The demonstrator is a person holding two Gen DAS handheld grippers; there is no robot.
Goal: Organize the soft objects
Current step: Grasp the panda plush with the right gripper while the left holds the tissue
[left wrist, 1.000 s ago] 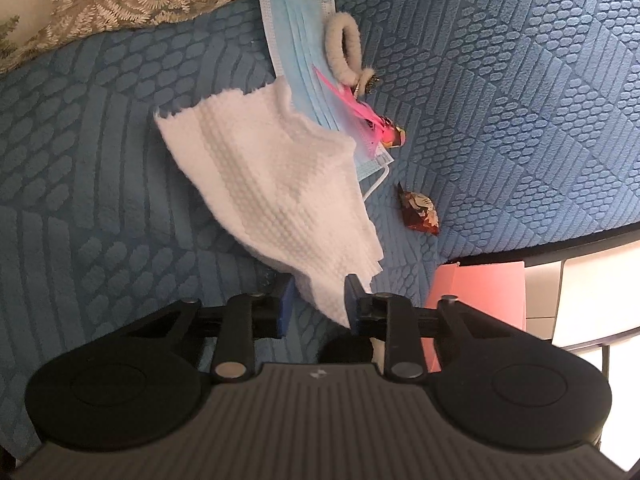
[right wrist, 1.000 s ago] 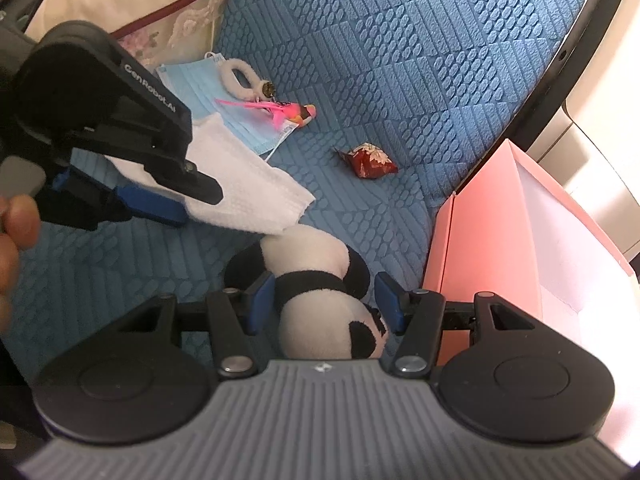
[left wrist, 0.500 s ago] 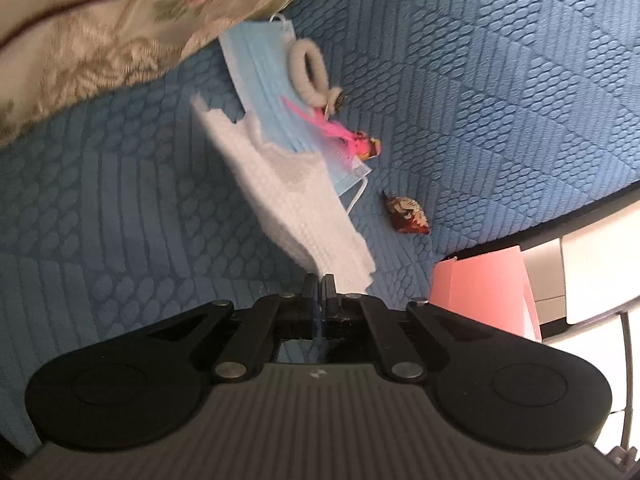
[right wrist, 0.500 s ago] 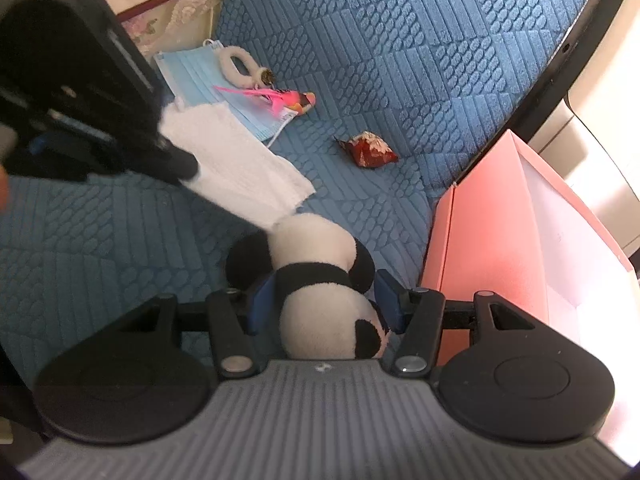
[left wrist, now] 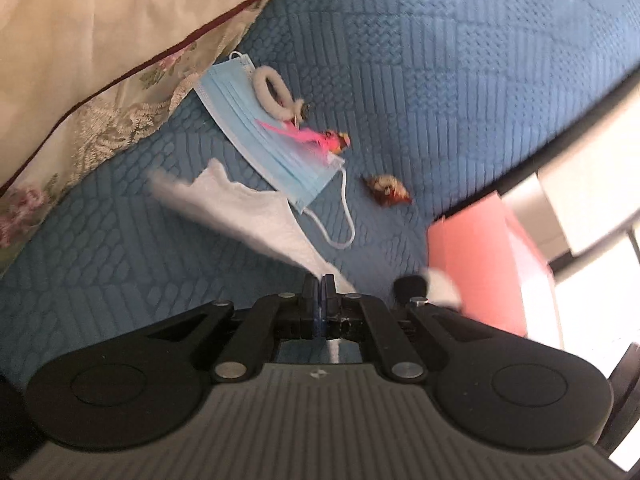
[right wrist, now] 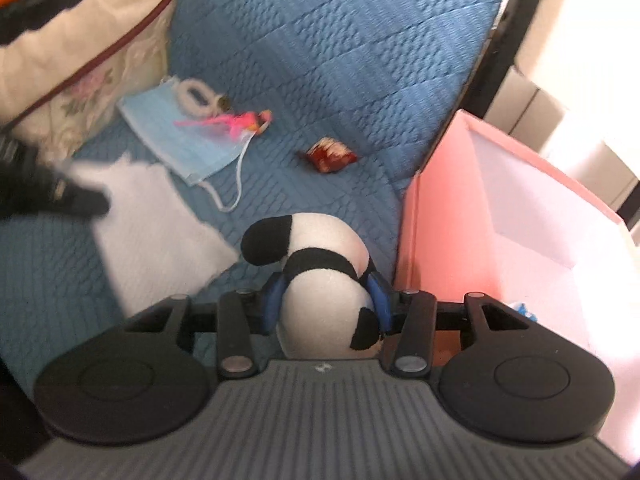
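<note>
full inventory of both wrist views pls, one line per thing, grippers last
white cloth: 1, white, hanging from the left jaws over the quilt
panda plush: 1, black and white, between the right jaws, beside the pink box
face mask: 1, light blue, flat on the quilt near the pillow
scrunchie: 1, cream, lying on the mask
feather toy: 1, pink, lying across the mask's edge
wrapper: 1, red, crumpled on the quilt, apart from the rest
pink box: 1, pink outside, white inside, open, at the quilt's edge
pillow: 1, cream floral, behind the mask
quilt: 1, blue, under everything
left gripper: 1, black, shut on the cloth
right gripper: 1, black, blue pads, shut on the panda
</note>
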